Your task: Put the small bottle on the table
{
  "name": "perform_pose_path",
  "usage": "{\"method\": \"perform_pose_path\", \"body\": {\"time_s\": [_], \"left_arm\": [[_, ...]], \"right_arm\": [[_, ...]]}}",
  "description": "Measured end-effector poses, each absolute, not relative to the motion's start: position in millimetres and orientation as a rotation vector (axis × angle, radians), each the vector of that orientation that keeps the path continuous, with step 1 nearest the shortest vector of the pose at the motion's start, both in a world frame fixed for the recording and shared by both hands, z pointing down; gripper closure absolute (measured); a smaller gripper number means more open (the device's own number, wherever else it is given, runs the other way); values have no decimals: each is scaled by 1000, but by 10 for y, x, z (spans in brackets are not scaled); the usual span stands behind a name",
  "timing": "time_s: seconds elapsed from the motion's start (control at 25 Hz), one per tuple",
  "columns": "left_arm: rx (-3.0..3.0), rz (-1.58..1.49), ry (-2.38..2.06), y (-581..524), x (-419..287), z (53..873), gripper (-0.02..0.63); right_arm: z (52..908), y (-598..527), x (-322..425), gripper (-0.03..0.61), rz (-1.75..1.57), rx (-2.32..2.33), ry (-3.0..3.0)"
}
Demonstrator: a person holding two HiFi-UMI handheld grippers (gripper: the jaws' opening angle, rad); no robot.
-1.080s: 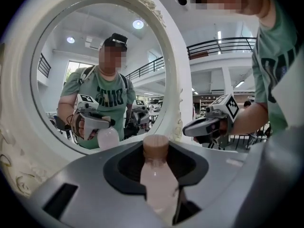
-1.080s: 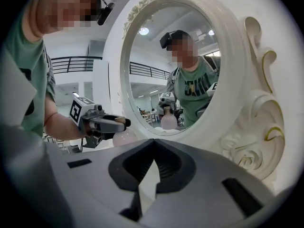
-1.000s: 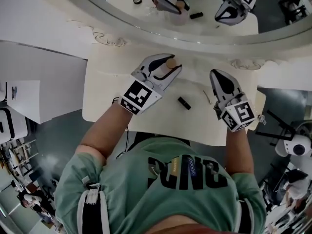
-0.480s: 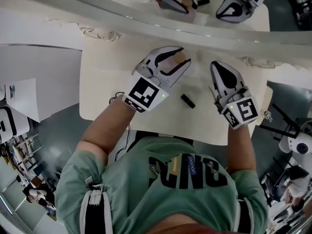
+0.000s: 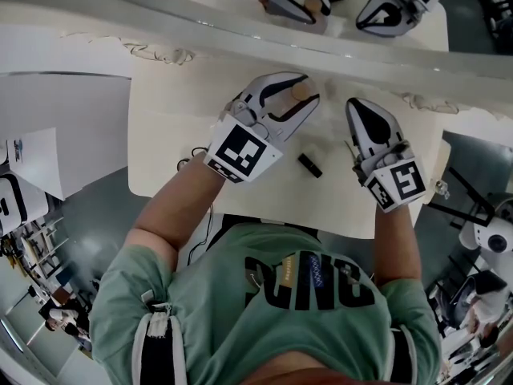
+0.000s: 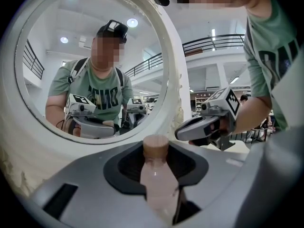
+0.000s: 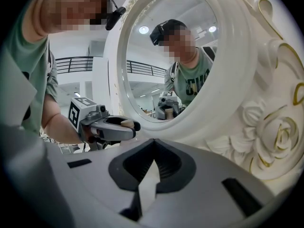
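Left gripper (image 5: 307, 96), edged toward mirror (image 5: 240, 45), grips small bottle (image 6: 159, 186)

The head view looks steeply down from above the person onto the table (image 5: 176, 127) and the lower rim of the mirror (image 5: 96, 18). Each gripper view sits close behind its own jaws and faces almost level toward that mirror, very near it. The left gripper view catches the right gripper (image 6: 183, 133) at its right side; the right gripper view catches the left gripper (image 7: 130, 125) at its left.
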State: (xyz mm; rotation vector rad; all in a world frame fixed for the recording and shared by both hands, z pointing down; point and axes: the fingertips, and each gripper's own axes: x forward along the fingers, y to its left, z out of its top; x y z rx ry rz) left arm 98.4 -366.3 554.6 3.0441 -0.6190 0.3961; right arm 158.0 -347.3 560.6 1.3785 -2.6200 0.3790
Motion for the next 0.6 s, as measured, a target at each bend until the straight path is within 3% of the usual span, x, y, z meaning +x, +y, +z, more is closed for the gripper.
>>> {"method": "perform_pose_path", "body": {"time_s": [0.6], "left_arm": [[3039,339,-627,-3770,1021,5752,474]], "right_arm": [[5669,-3471,1625,584,398,1387,-2617]]}}
